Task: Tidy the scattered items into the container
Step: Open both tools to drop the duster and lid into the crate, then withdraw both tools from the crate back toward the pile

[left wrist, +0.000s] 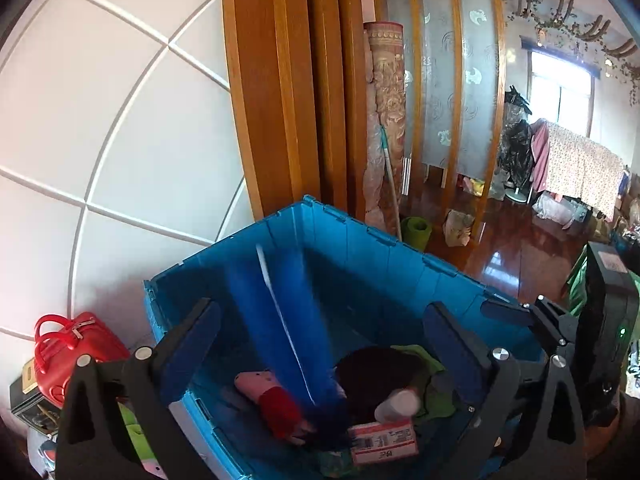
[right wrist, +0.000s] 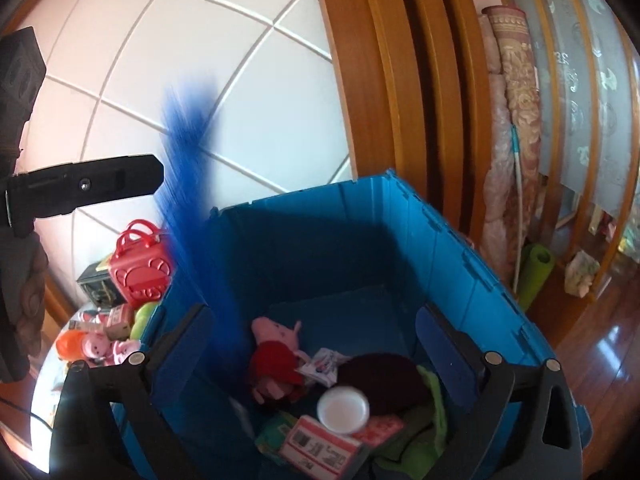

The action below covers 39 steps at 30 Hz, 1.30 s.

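A blue crate (left wrist: pixel 360 240) (right wrist: pixel 460 248) sits below both grippers. My left gripper (left wrist: pixel 320 344) is open, and a blurred blue feather (left wrist: pixel 288 320) (right wrist: pixel 188 152) with a white quill slants between its fingers into the crate, touching neither pad. My right gripper (right wrist: pixel 316 344) is open and holds nothing. Under it a blurred white bottle (right wrist: pixel 343 408) (left wrist: pixel 398 404) sits over a red-and-white box (right wrist: pixel 320 444). In the crate lie a pink pig plush (right wrist: pixel 276 356), a dark maroon cloth (right wrist: pixel 380 380) and a green cloth (right wrist: pixel 432 408).
Left of the crate are a red toy handbag (right wrist: pixel 140 268) (left wrist: pixel 68 348), an orange-haired doll (right wrist: pixel 80 344) and small boxes. A white tiled wall and wooden door frame (left wrist: pixel 280 100) stand behind. Rolled rugs (right wrist: pixel 512 120) and a green mat (right wrist: pixel 536 276) lean at right. A hand (right wrist: pixel 28 288) holds the left gripper.
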Motion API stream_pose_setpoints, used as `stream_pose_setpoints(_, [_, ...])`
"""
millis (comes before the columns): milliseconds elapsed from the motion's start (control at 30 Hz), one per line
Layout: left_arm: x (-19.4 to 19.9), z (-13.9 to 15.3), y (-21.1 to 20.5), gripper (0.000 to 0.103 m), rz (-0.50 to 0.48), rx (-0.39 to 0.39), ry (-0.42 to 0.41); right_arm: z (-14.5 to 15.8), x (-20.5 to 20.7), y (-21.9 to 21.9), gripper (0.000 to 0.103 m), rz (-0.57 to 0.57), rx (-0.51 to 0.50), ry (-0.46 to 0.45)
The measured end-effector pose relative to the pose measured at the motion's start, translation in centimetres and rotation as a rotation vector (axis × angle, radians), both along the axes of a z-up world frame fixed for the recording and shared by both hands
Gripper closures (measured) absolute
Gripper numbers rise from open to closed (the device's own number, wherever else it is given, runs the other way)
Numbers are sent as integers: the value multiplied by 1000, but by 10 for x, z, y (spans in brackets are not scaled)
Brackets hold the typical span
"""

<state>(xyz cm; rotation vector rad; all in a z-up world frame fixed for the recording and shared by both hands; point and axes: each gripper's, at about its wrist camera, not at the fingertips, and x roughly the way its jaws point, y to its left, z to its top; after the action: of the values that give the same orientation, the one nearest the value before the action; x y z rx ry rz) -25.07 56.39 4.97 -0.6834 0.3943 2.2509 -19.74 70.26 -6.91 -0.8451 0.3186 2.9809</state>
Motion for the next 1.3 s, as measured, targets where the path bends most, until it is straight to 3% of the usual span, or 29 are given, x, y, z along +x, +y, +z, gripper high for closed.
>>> stream_pose_setpoints(167, [2,0,-5,0,22,-31,26,-2,-4,-5,0,2,3,-1])
stream_pose_setpoints(767, [23,-2,-53,0,75,13,16,26,22,-52,0,52,55,31])
stream_pose_setpoints(1300, [48,-17,-171,0,243,62,-24,42,31,-153,0,198,117,29])
